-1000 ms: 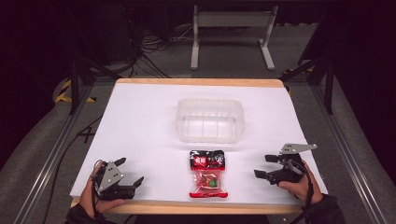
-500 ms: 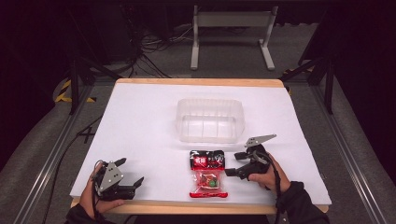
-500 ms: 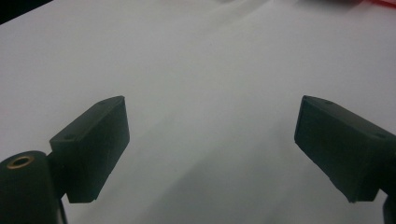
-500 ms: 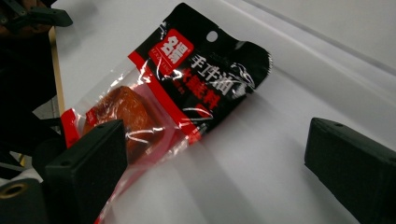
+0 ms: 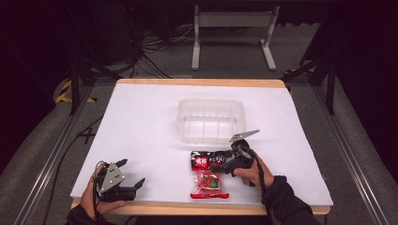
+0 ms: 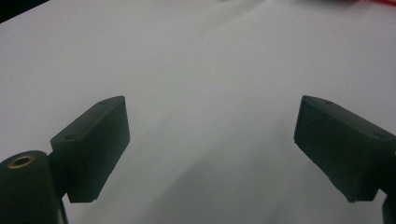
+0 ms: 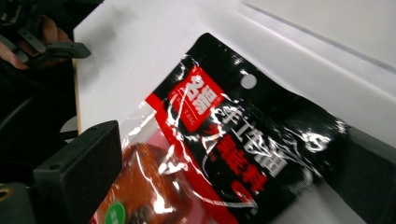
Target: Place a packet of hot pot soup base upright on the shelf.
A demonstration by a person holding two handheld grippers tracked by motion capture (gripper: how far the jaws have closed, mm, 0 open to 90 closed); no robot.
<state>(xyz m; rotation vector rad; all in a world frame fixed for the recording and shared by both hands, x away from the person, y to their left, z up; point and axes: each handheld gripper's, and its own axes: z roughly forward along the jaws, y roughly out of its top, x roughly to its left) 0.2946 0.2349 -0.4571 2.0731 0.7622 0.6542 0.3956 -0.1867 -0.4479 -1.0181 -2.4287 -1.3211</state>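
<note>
The snack packet (image 5: 209, 174) lies just near-side of the clear tub (image 5: 211, 119) on the counter (image 5: 141, 122). Right tongs (image 7: 224, 172) straddle it, jaws apart; left tongs (image 6: 210, 154) gape over bare counter, well left of the tub.

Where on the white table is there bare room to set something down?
The left half of the white table is bare, between the clear plastic tub and the left tongs. The right strip beyond the tub is also free. The front centre is crowded: the red and black snack packet lies there with the right tongs over it.
</note>
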